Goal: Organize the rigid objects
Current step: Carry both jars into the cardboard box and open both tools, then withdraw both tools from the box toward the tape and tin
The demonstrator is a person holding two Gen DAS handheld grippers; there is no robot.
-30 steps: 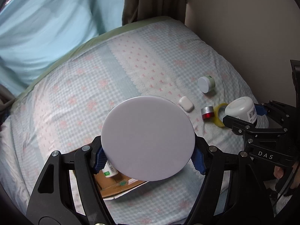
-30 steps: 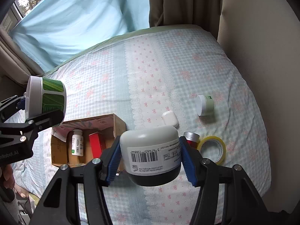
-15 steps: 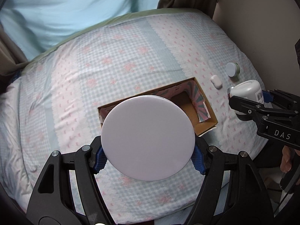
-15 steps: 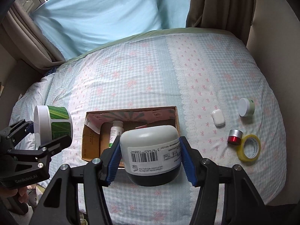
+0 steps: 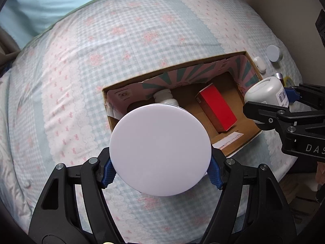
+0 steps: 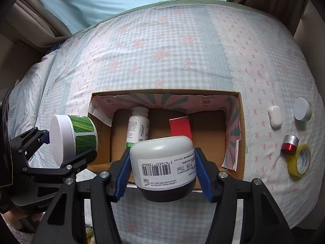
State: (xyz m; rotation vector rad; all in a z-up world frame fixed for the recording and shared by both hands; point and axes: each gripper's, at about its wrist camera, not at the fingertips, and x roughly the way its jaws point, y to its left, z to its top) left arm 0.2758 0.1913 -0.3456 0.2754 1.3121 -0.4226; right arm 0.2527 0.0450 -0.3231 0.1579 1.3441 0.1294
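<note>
While both my grippers hung over the open cardboard box (image 6: 240, 134), each pinched one jar. My left gripper (image 5: 160, 169) clamped the green-labelled jar (image 6: 73, 134) by its sides, its axis lying roughly level, with the white lid (image 5: 160, 149) facing the left camera, at the lower centre of that frame. My right gripper (image 6: 162, 172) squeezed the white barcoded jar (image 6: 164, 162) between blue pads (image 6: 200, 170), domed white end up and away from the camera, dark end toward it, at the lower centre of its frame. Its label showed a barcode and "75ml"; the rest was too small to read.

Inside the box lay one white bottle (image 6: 138, 128), long axis pointing to the far wall, and one red carton (image 5: 217, 109) likewise. At the right edge of the right frame, on the bedspread (image 6: 162, 50), sat one earbud case (image 6: 275, 116), one small white jar (image 6: 302, 111), one red-and-silver cap (image 6: 289, 144) and one yellow tape roll (image 6: 300, 160) printed "MADE IN CHINA".
</note>
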